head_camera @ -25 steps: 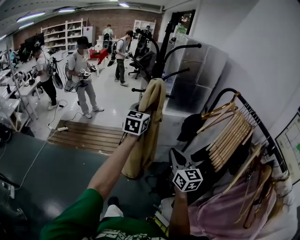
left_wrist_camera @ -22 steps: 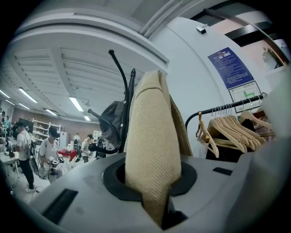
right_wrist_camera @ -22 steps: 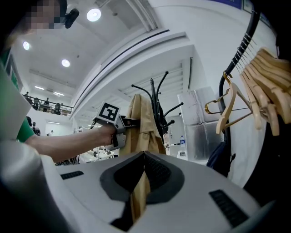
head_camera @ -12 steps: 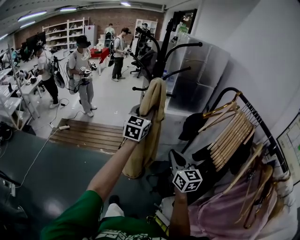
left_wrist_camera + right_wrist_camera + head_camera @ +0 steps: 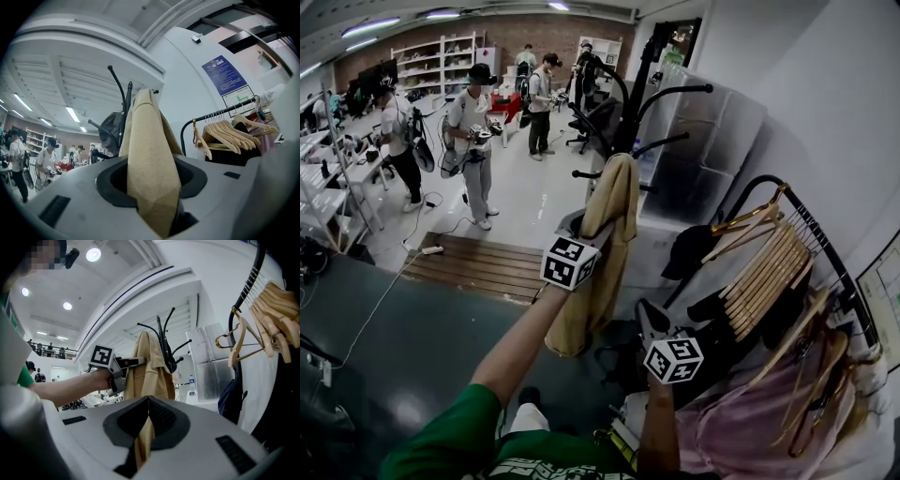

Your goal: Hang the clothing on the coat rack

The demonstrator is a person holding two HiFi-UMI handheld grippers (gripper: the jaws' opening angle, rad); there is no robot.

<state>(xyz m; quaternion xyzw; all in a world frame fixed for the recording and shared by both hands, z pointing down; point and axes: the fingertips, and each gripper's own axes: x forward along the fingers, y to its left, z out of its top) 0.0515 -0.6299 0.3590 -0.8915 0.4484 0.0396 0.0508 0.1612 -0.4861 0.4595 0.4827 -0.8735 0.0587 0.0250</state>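
**Hanging from a black metal coat rack with curved hooks (image 5: 630,98), a long tan garment of woven cloth (image 5: 605,248) sits between both tools**

Dark green floor (image 5: 384,347) fills the lower left of the head view. A slatted wooden pallet (image 5: 473,267) lies on it, and beyond that several people (image 5: 473,131) stand in an open workroom. The coat rack stands against the white wall. To its right is a black clothes rail (image 5: 769,183) carrying a row of pale wooden hangers (image 5: 759,277), with pink cloth (image 5: 741,427) bunched below them.

The tan garment has its top draped over one of the rack's lower arms. From there it falls in a narrow fold almost to the floor.

A bare forearm in a green sleeve (image 5: 441,441) reaches up to the garment's upper half. The left tool (image 5: 152,180) is there, pointing roughly level. Its jaws have just been opening and now stand wide apart. The tan cloth hangs down between them, and dark pad (image 5: 110,180) shows clear at the side of the fold.

The right tool (image 5: 149,401) is lower and further right, near the garment's bottom edge. Its jaws are together at the tips and clamped on a thin strip of the same tan cloth, which shows in the slot just beneath them.
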